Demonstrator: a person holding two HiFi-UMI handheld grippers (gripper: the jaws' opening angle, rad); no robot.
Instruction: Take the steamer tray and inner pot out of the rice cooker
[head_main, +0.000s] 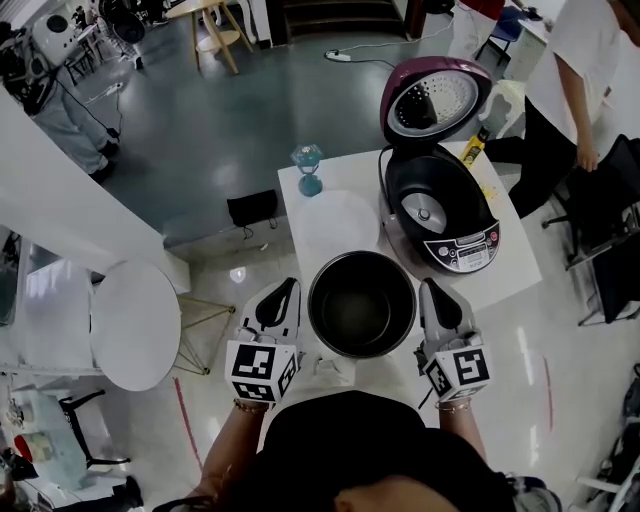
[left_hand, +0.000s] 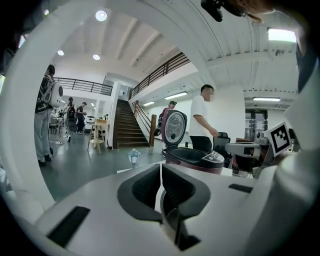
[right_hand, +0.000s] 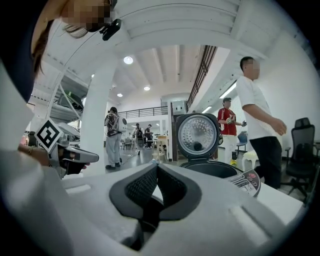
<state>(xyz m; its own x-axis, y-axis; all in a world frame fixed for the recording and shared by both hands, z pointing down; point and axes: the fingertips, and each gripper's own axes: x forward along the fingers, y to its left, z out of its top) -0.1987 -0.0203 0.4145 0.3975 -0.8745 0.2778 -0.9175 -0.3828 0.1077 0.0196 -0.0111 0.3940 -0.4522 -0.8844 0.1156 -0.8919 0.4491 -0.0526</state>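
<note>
The black inner pot (head_main: 361, 305) hangs in the air in front of the person, out of the rice cooker (head_main: 440, 215). My left gripper (head_main: 290, 287) is shut on its left rim and my right gripper (head_main: 431, 289) is shut on its right rim. In the left gripper view the jaws (left_hand: 160, 167) meet over a thin dark rim (left_hand: 167, 215). The right gripper view shows my right gripper (right_hand: 156, 170) with its jaws closed too. The cooker stands on the white table (head_main: 510, 270) with its maroon lid (head_main: 433, 100) up and its well empty. A white round tray (head_main: 335, 225) lies on the table left of the cooker.
A small blue ornament (head_main: 307, 168) stands at the table's far left corner and a yellow item (head_main: 473, 148) lies behind the cooker. A person (head_main: 590, 100) and a black chair (head_main: 610, 210) are at the right. A round white side table (head_main: 135, 325) stands at the left.
</note>
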